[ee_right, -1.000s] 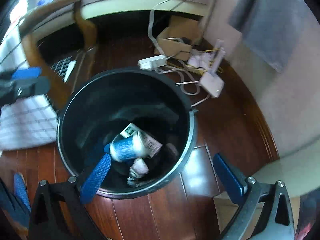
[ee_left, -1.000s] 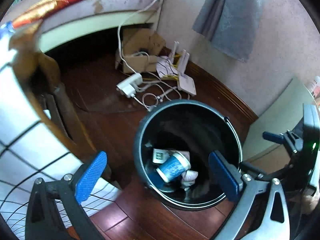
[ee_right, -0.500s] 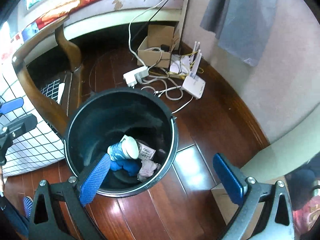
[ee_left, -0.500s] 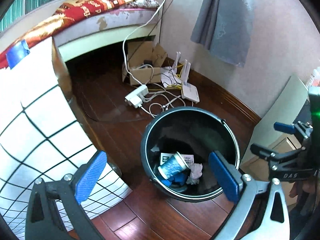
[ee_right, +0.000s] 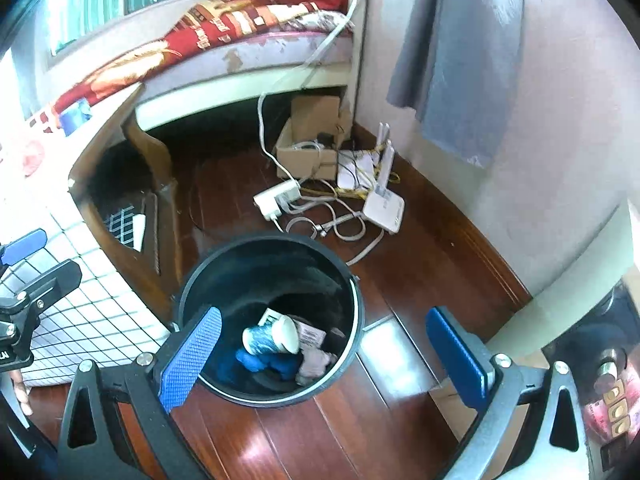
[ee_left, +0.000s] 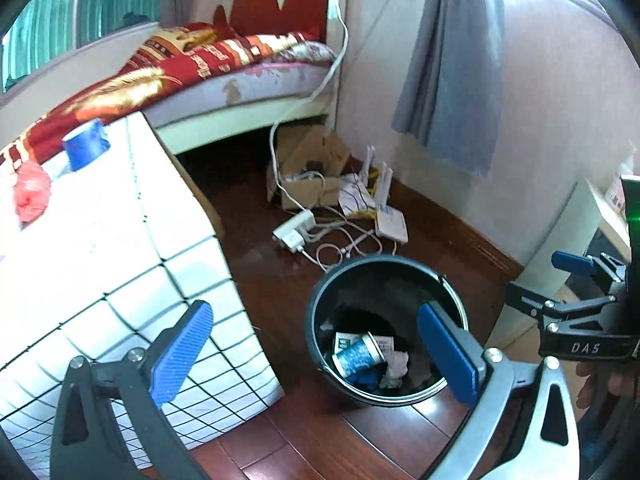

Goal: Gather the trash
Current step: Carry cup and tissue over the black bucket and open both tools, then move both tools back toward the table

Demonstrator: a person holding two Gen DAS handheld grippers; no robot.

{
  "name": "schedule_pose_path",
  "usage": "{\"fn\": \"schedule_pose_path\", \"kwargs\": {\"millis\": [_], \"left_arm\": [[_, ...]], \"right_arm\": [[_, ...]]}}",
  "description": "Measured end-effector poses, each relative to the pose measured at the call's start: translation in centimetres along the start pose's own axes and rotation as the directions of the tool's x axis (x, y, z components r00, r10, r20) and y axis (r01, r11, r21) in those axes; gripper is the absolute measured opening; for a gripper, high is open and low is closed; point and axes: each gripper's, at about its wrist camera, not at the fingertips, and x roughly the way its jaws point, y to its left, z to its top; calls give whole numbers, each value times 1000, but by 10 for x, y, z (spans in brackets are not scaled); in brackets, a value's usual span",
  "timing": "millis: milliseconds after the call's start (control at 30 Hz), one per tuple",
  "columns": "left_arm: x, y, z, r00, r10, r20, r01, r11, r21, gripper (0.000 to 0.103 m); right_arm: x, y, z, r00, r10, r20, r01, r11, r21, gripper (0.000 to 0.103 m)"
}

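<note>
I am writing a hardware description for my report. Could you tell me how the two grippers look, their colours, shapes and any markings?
The left gripper and the right gripper look alike: two flat, rectangular blue textured pads on black and silver-grey triangular arms with cut-out holes and silver bolts. Seen from the left wrist camera, the right gripper's black body carries white letters "DAS" and a green light. No cables or sleeves are visible.

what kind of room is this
Most likely a bedroom in a home. A bed with a red patterned blanket stands against the wall, a grey curtain hangs nearby, and a black trash bin sits on the dark wooden floor beside a router and loose cables.
</note>
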Motion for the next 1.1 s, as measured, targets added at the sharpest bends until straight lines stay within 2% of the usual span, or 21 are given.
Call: {"fn": "schedule_pose_path", "kwargs": {"millis": [133, 267, 400, 600, 667, 800, 933, 1100], "left_arm": [[-19, 10, 3, 999, 27, 40, -26, 999, -21, 103], [-39, 20, 0, 994, 77, 77, -77, 997, -1, 103], [-59, 38, -8, 985, 136, 103, -133, 991, -29, 103], [-80, 82, -20, 975, 200, 95, -188, 975, -116, 103], [-83, 99, -25, 974, 218, 54, -209, 968, -137, 103], [-100, 127, -34, 946, 320, 55, -307, 936, -175, 103], [-116, 157, -39, 920, 387, 57, -368, 905, -212, 103], [-135, 206, -48, 886, 461, 50, -428, 854, -296, 103]], "right_arm": [[-17, 15, 4, 999, 15, 52, -14, 1000, -13, 103], [-34, 27, 6, 993, 30, 112, -29, 1000, -7, 103], [-50, 43, 7, 977, 43, 211, -44, 999, 1, 103], [-55, 82, 16, 955, 116, 272, -103, 993, -60, 103], [-57, 94, 18, 948, 142, 285, -126, 989, -74, 103], [-54, 130, 28, 938, 211, 276, -184, 975, -121, 103], [-52, 167, 35, 920, 273, 282, -234, 958, -167, 103], [-59, 228, 53, 917, 326, 231, -263, 927, -268, 103]]}}
